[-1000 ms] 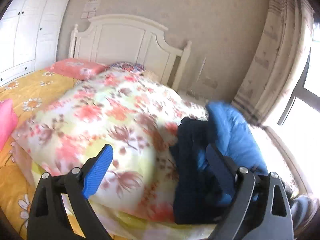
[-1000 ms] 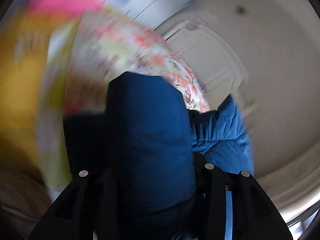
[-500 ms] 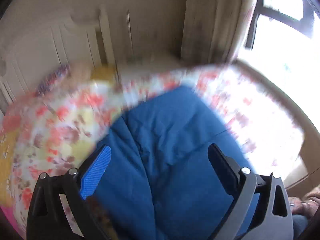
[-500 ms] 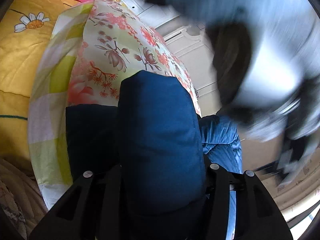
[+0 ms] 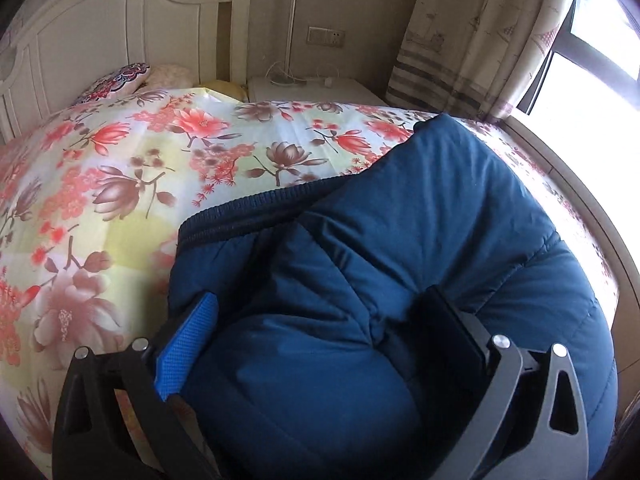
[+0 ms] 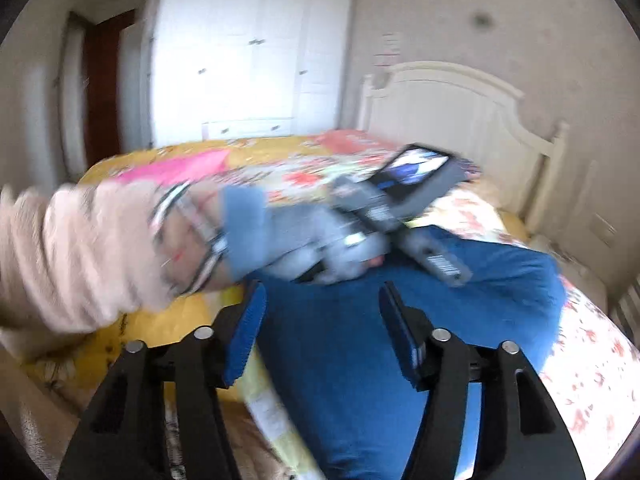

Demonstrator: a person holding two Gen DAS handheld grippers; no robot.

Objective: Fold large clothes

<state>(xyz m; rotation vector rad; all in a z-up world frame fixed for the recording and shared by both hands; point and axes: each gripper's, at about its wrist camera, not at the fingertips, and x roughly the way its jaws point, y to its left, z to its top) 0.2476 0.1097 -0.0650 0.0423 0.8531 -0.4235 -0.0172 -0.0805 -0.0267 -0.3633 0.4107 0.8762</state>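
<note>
A puffy dark blue padded jacket (image 5: 400, 280) lies bunched on a floral quilt (image 5: 120, 184) on the bed. My left gripper (image 5: 320, 328) is open, its jaws wide on either side of a thick fold of the jacket, pressed into it. In the right wrist view the same jacket (image 6: 340, 352) lies below my right gripper (image 6: 320, 320), which is open and empty just above the cloth. The person's left hand in a grey glove holds the left gripper's body (image 6: 400, 216) above the jacket there, blurred.
A white headboard (image 5: 120, 40) stands behind the quilt, with a white nightstand (image 5: 312, 88) and a curtain (image 5: 480, 32) by the window. The right wrist view shows a white wardrobe (image 6: 248, 60), yellow bedsheet (image 6: 168, 320) and pink pillow (image 6: 180, 168).
My right gripper has let go of the jacket fold it held and now points across the bed. My left gripper has swung over and pushed down onto the jacket.
</note>
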